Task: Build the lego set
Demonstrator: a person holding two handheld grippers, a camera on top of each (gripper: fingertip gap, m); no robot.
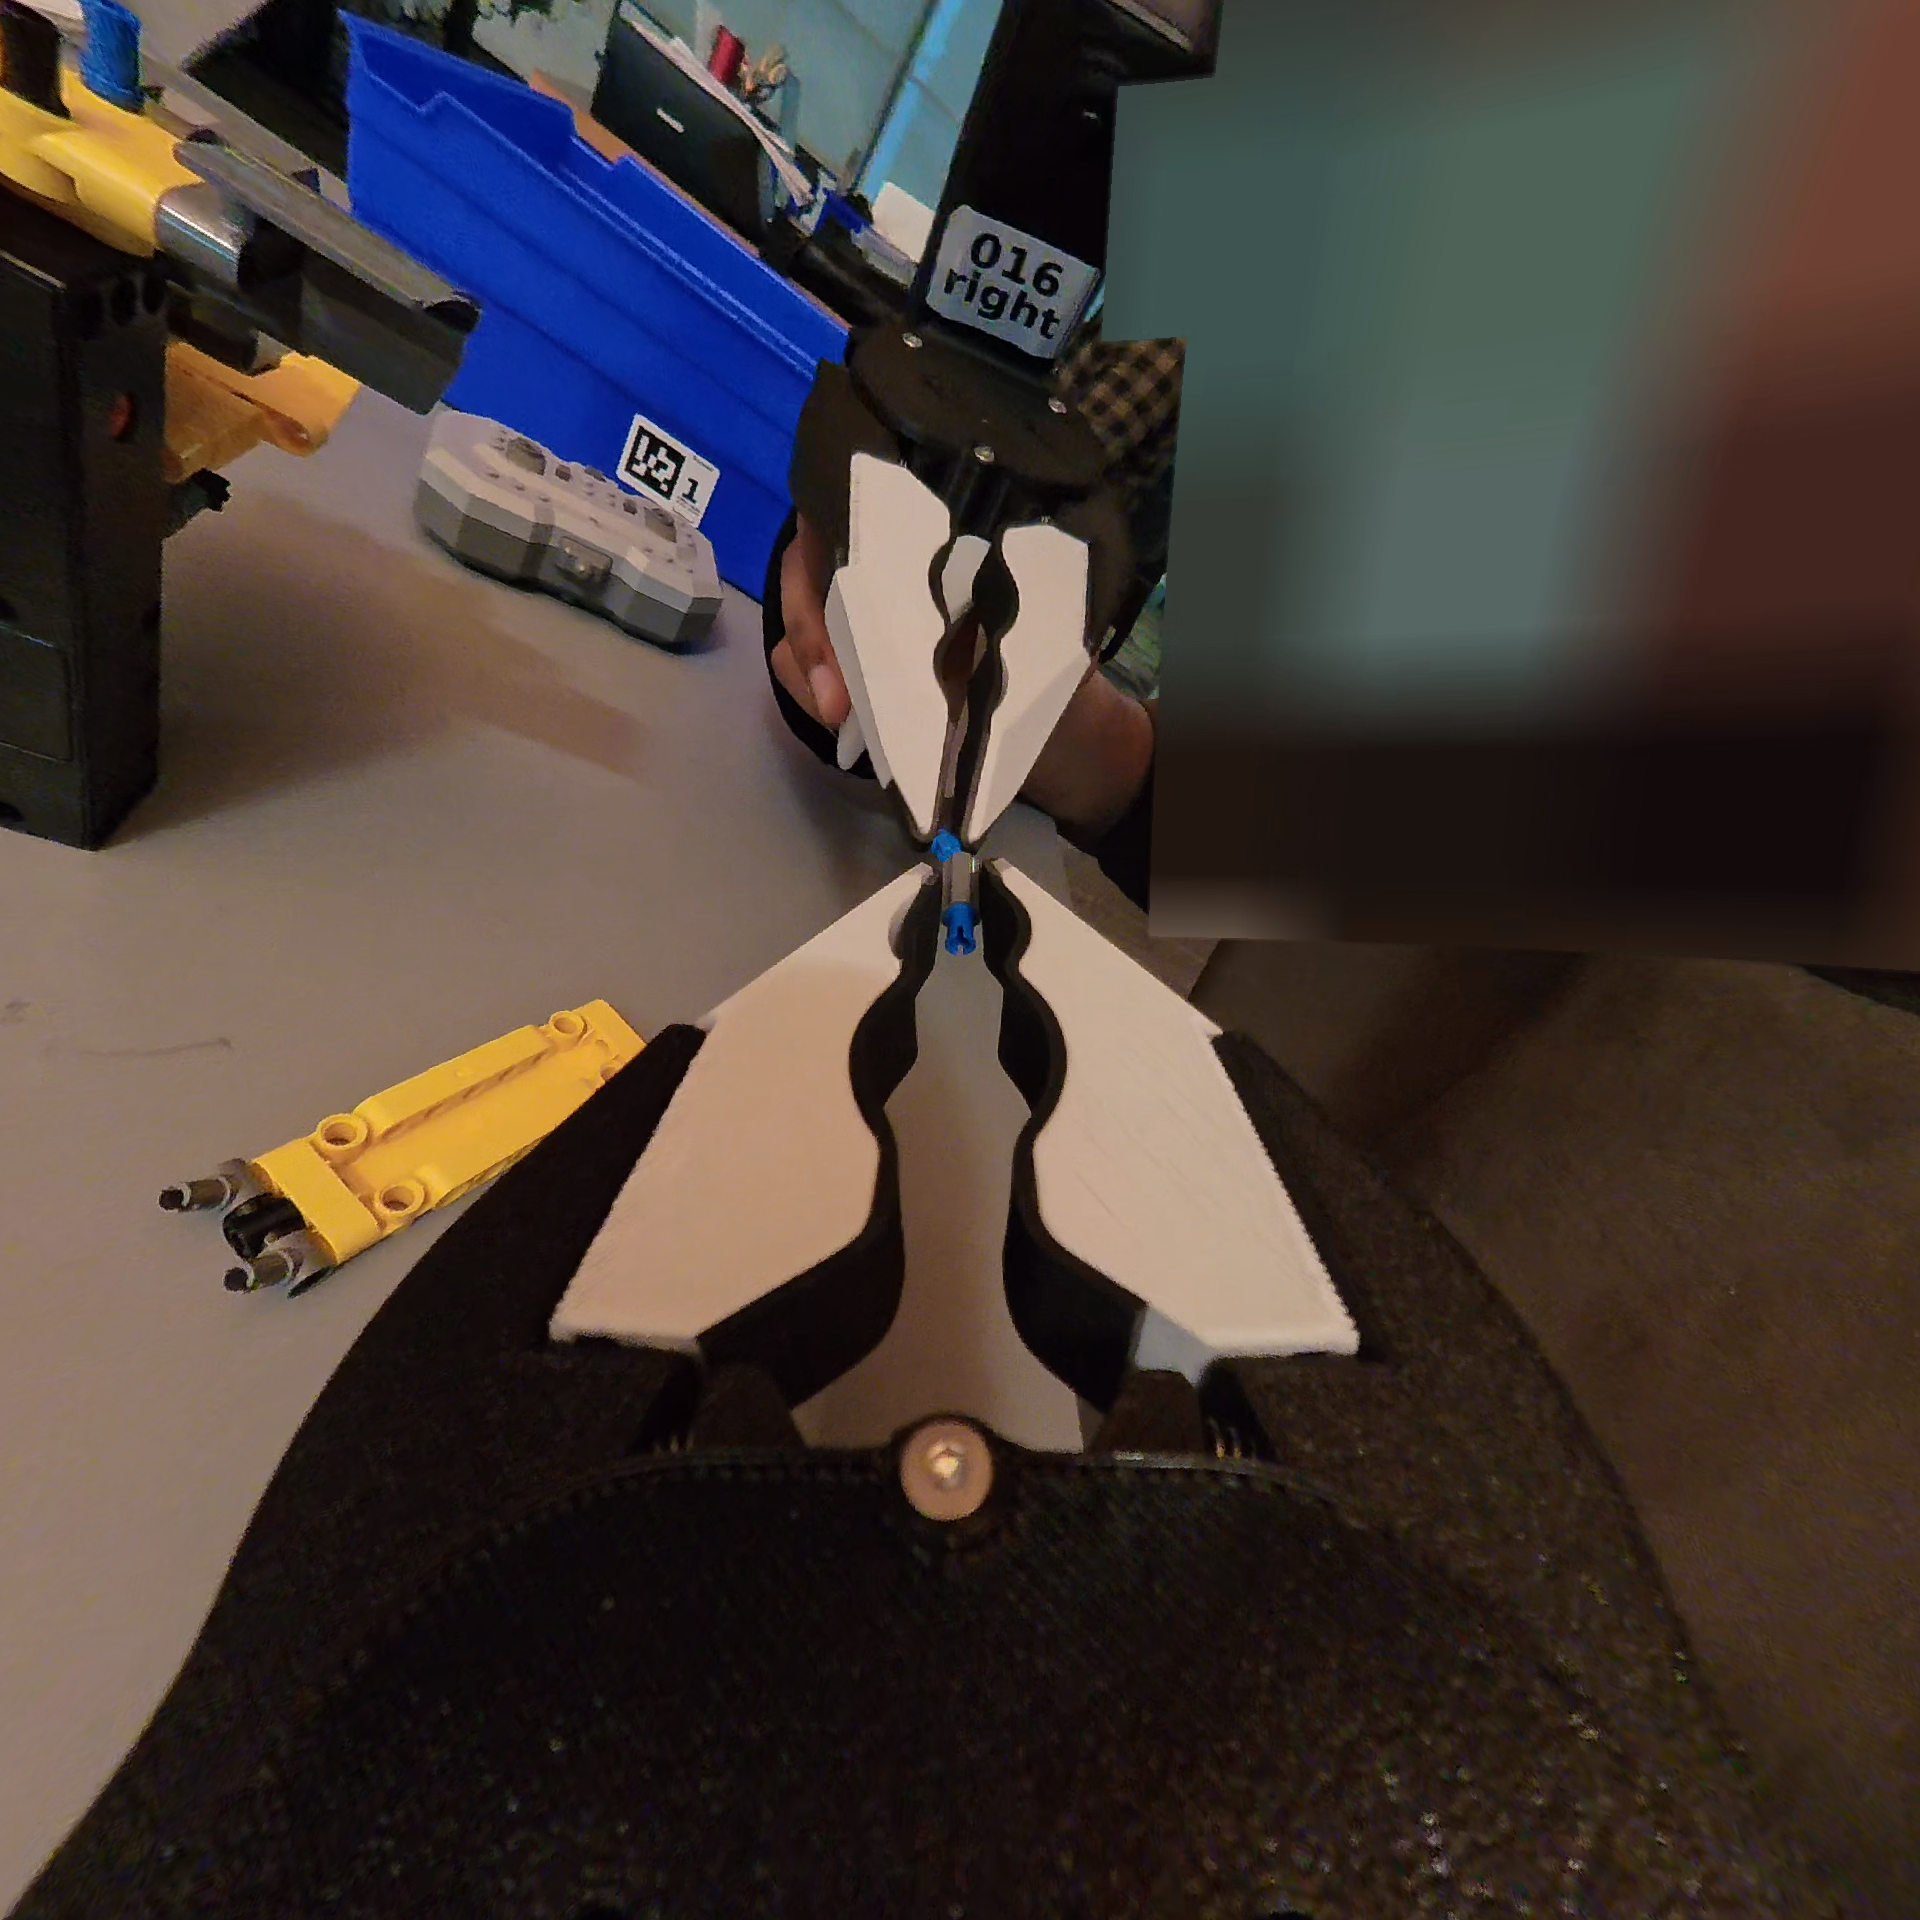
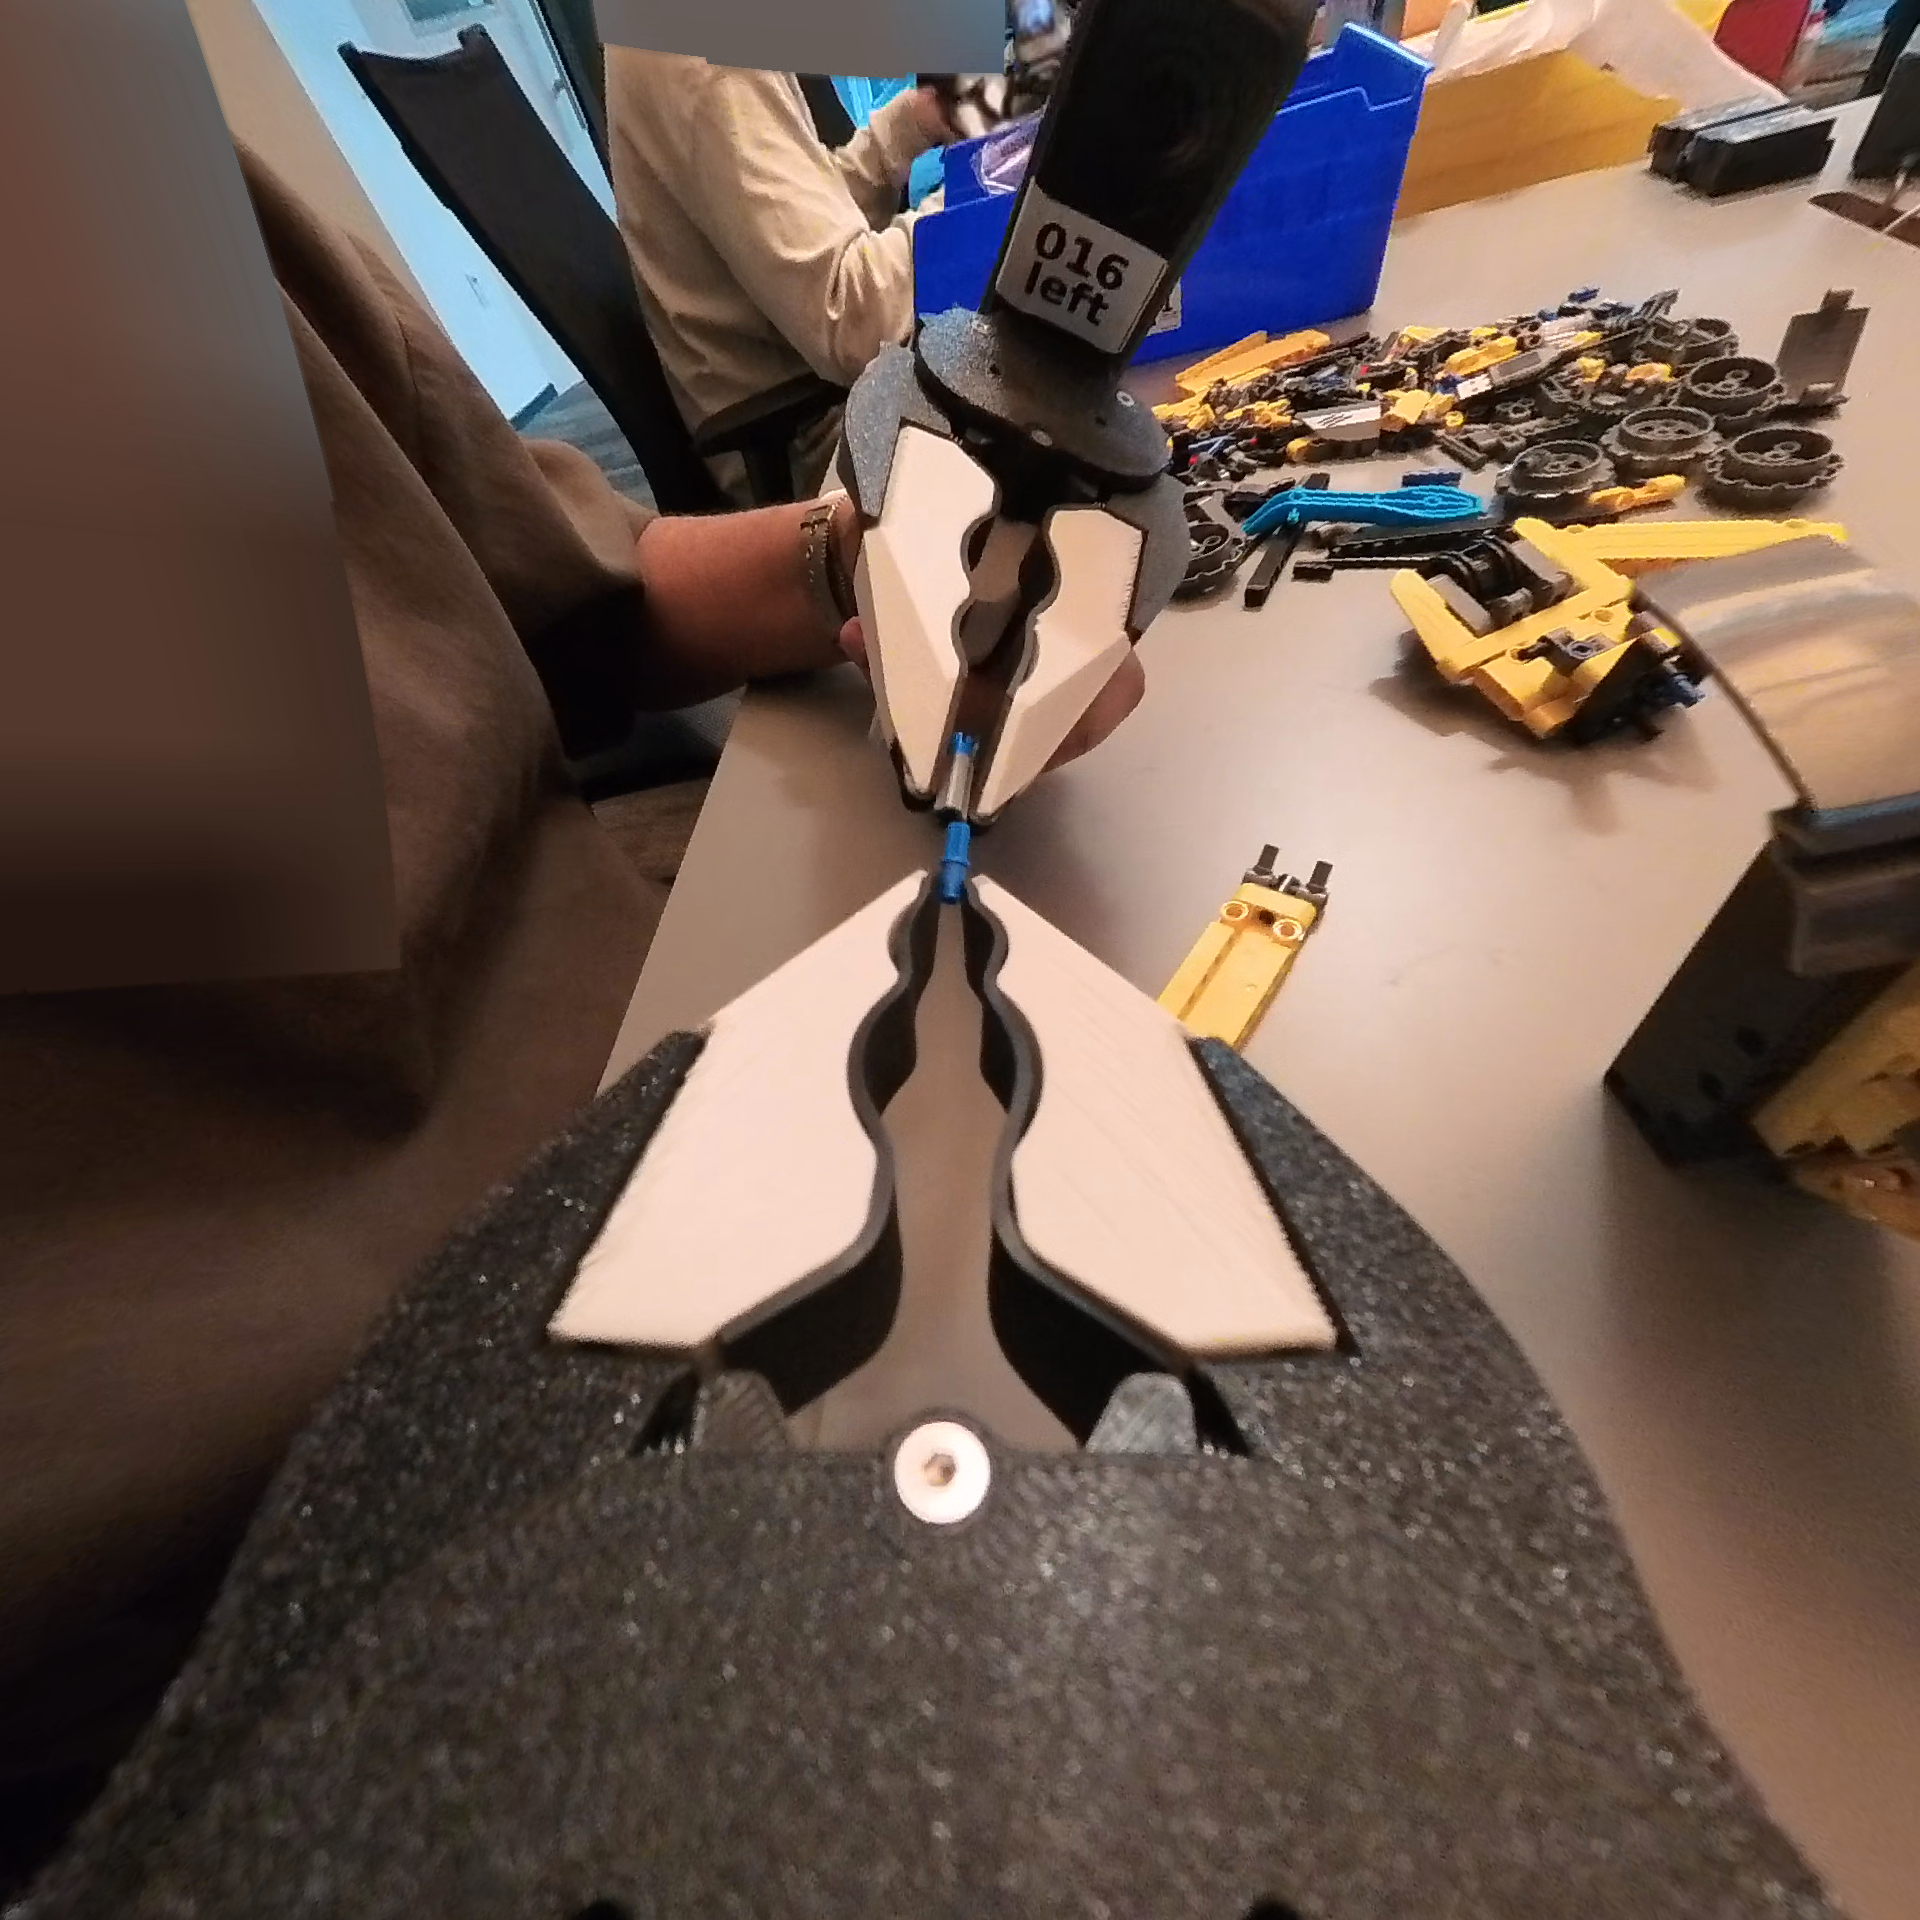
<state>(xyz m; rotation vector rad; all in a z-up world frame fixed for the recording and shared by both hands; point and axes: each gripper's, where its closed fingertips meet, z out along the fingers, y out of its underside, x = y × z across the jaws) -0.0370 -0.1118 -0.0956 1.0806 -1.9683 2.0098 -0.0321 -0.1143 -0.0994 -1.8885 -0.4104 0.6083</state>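
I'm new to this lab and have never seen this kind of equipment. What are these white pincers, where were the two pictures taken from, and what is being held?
They are two hand-held grippers, each with two white fingers and its own camera looking along them. The left gripper is shut on a small grey sleeve with a blue pin. The right gripper is shut on another blue pin, tip to tip with the first. Each picture shows the other gripper facing it. On the grey table lie a yellow beam, a grey control box, a blue bin, a pile of loose building parts and a yellow half-built model.
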